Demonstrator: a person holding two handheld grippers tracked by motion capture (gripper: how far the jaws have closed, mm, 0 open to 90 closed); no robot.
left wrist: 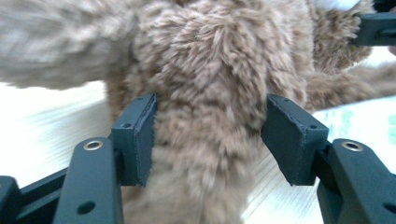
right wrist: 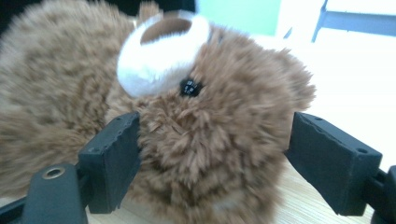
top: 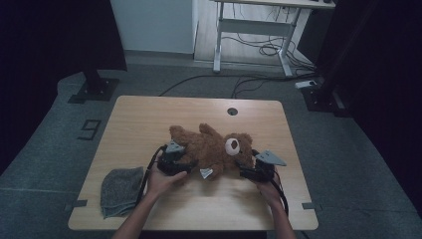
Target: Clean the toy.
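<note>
A brown teddy bear [top: 214,149] with a white muzzle lies on its back in the middle of the wooden table [top: 149,114]. My left gripper [top: 181,162] is at its lower body. In the left gripper view the jaws [left wrist: 210,140] press into the fur of the bear [left wrist: 210,70] from both sides. My right gripper [top: 249,169] is at the head. In the right gripper view its jaws [right wrist: 212,158] hold the bear's head [right wrist: 224,116] just under the black eye. A jaw of the right gripper [left wrist: 378,28] shows at the top right of the left gripper view.
A folded grey cloth [top: 121,190] lies at the table's front left corner. A white tag [top: 206,173] sticks out under the bear. A round cable hole [top: 232,111] sits near the far edge. Beyond the table stand a white desk frame [top: 259,30] and floor cables.
</note>
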